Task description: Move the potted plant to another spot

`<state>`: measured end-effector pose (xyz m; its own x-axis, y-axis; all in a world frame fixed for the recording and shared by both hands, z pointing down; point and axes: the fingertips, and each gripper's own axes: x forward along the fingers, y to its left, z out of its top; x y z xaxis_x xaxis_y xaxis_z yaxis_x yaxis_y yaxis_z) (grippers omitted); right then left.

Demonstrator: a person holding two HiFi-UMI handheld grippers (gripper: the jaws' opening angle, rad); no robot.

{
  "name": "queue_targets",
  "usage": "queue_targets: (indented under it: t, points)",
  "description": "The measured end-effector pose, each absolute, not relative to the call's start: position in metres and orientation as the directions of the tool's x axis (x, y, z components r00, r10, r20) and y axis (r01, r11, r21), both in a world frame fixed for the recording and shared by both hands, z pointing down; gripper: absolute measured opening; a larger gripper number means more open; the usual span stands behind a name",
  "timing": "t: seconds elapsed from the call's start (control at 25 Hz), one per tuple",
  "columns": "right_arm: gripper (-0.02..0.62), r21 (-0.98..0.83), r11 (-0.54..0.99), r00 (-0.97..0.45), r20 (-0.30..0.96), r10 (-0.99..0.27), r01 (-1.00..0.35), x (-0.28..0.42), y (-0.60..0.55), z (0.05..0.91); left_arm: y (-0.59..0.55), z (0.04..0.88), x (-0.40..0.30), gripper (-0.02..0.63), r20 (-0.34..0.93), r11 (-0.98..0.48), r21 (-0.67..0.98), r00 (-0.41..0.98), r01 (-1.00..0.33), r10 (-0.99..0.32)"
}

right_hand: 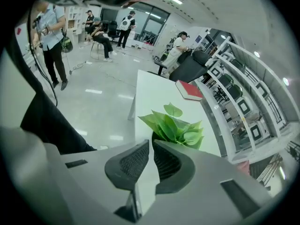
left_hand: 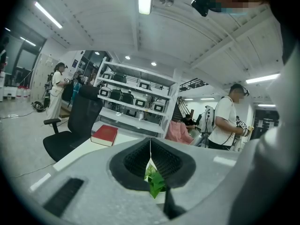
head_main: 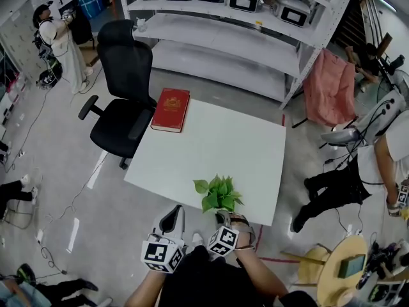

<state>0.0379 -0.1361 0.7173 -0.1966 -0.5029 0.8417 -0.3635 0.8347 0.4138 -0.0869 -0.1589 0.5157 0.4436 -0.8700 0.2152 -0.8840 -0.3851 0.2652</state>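
The potted plant [head_main: 219,193], with broad green leaves, stands near the front edge of the white table [head_main: 211,139]. My right gripper [head_main: 225,217] is right at its near side. In the right gripper view the jaws [right_hand: 151,142] are closed to a thin slit on the dark pot rim, and the leaves [right_hand: 176,128] rise just beyond the tips. The pot itself is mostly hidden, so I cannot tell whether it rests on the table. My left gripper [head_main: 171,217] hangs off the table's front edge, left of the plant. Its jaws [left_hand: 150,144] are shut and hold nothing, and the leaves [left_hand: 154,181] show through the gap below them.
A red book [head_main: 170,109] lies at the table's far left corner. A black office chair [head_main: 124,101] stands by the left side. White shelving [head_main: 217,37] runs behind. A person [head_main: 358,165] sits at the right, near a round wooden stool [head_main: 345,267].
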Motion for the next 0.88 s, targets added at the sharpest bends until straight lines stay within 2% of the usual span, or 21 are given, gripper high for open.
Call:
queue_targets:
  t: [0.24, 0.48, 0.68, 0.88]
  points:
    - [0.015, 0.295, 0.744, -0.338, 0.749, -0.57, -0.599, 0.051, -0.13, 0.663, -0.138, 0.511, -0.079, 0.018, 0.205, -0.38, 0.266, 0.437, -0.886, -0.876]
    - [0.015, 0.11, 0.579, -0.427, 0.568, -0.704, -0.807, 0.081, -0.122, 0.594, -0.113, 0.498, -0.06, 0.018, 0.182, -0.402, 0.257, 0.453, -0.879, -0.873]
    - [0.015, -0.02, 0.468, -0.431, 0.425, -0.796, -0.883, 0.109, -0.102, 0.548, -0.088, 0.487, -0.045, 0.018, 0.166, -0.421, 0.245, 0.466, -0.873, -0.869]
    - [0.015, -0.073, 0.426, -0.425, 0.332, -0.842, -0.902, 0.12, -0.074, 0.517, -0.063, 0.478, -0.034, 0.018, 0.156, -0.428, 0.225, 0.466, -0.875, -0.871]
